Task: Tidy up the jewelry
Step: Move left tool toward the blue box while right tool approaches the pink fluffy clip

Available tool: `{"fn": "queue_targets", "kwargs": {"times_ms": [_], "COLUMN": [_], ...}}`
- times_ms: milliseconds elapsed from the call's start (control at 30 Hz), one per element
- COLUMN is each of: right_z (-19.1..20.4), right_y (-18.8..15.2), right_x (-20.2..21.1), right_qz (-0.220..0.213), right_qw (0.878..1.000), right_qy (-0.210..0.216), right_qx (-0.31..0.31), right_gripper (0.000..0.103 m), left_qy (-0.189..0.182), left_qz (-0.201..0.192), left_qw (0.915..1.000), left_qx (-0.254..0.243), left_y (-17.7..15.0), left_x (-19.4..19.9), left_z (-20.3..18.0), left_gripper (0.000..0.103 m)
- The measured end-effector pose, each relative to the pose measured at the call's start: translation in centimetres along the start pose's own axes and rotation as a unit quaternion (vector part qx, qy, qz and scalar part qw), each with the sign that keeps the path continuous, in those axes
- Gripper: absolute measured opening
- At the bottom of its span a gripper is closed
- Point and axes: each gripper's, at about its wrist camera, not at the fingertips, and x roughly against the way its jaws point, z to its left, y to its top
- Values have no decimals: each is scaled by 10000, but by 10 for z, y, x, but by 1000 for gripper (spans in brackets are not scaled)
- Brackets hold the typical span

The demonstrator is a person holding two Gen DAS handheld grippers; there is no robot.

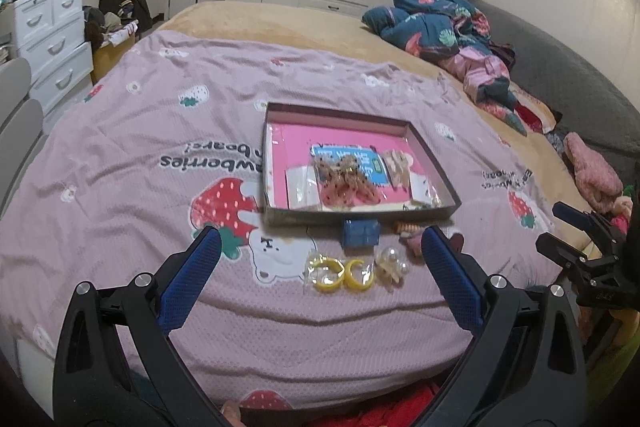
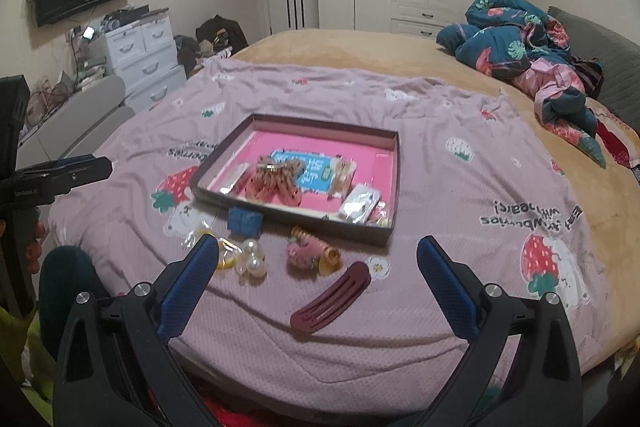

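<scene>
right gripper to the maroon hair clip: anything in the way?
Nothing visible. The flat maroon plastic hair clip lies alone on the pink strawberry-print blanket, in front of the open right gripper, with bare blanket between. The pink coiled hair ties sit beyond it.

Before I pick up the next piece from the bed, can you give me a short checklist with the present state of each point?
1. Left gripper open and holding nothing: ok.
2. Right gripper open and holding nothing: ok.
3. Box open, with free pink floor at the far side: ok.
4. Loose pieces are apart enough for a single grasp: dark red hair clip lies alone, ok; pearl piece touches the yellow hoops, not ok.
5. Blue case lid closed: cannot tell.
6. Both grippers apart from each other: ok.
</scene>
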Motion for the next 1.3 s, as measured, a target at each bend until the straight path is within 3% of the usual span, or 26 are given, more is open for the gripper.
{"fn": "queue_targets", "kwargs": {"times_ms": [567,967,1267,1300], "right_z": [7,-1,12,13], "right_y": [-17,-28,-30,-30], "right_x": [-35,-63,-101,-107], "right_qz": [428,380,511,542], "right_qw": [9989,9986,9967,9964], "right_qy": [132,-235,-17,36], "right_qx": [98,272,626,646], "right_gripper": [99,99,97,94], "left_qy": [4,-45,-144,-144], "left_qz": [468,664,852,889], "left_qw": [9987,9972,9957,9954], "left_qx": [-217,-343,-332,-336], "left_y": [-19,-22,-15,-15], "left_x": [-29,-61,-96,-100], "left_z": [-12,-25,-27,-27], "left_gripper": [94,94,94,93]}}
